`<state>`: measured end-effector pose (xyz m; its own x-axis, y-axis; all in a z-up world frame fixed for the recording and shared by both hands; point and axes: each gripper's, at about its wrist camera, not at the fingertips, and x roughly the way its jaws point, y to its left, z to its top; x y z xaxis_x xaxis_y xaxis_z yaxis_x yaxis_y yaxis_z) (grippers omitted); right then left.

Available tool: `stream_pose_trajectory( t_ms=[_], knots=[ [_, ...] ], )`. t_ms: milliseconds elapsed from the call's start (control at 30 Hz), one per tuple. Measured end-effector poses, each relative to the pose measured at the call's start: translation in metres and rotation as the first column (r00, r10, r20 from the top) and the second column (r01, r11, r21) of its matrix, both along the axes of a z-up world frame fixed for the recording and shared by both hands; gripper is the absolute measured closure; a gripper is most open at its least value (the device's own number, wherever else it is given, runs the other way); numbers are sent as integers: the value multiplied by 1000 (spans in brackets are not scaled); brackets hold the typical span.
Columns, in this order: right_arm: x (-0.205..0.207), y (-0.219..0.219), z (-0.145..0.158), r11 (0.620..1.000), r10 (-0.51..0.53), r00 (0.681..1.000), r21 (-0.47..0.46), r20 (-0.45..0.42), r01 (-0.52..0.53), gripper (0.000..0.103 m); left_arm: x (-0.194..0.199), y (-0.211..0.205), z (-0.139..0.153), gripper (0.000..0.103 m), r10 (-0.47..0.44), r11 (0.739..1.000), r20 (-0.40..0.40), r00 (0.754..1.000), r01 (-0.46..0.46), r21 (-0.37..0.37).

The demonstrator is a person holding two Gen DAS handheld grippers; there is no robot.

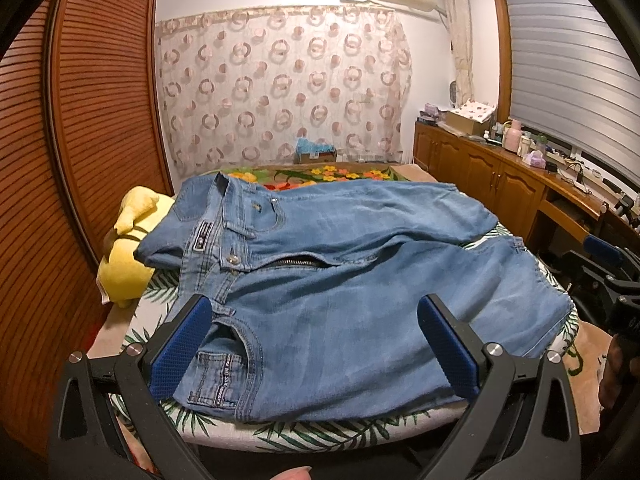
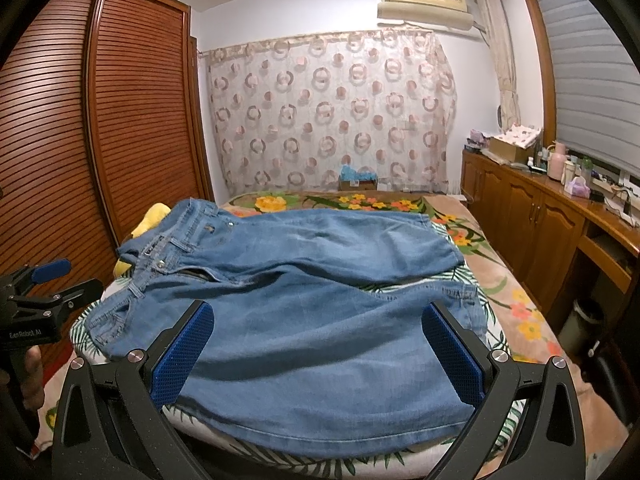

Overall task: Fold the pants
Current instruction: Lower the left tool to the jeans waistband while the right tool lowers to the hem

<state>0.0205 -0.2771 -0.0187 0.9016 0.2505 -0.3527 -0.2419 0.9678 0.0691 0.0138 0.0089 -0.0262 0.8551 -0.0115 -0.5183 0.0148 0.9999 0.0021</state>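
Observation:
Light blue jeans lie spread on a leaf-print board over the bed, waistband to the left, zip open, legs running right. My left gripper is open and empty, its blue pads above the near waist and front pocket. My right gripper is open and empty above the near leg of the jeans. The left gripper also shows at the left edge of the right wrist view, and the right gripper at the right edge of the left wrist view.
A yellow plush toy lies under the waistband at the left. A wooden louvred wardrobe stands at the left. A flowered bedspread lies beneath. A wooden sideboard with bottles runs along the right. A curtain hangs behind.

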Motion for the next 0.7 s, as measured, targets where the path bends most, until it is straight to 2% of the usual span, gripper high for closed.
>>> stream_pose_trajectory(
  t_ms=[700],
  knots=[
    [21,-5,-11,999,-9,994,-47,-106,4,0,17,29,-37,0,33,999,-92,995,-34,-6]
  ],
)
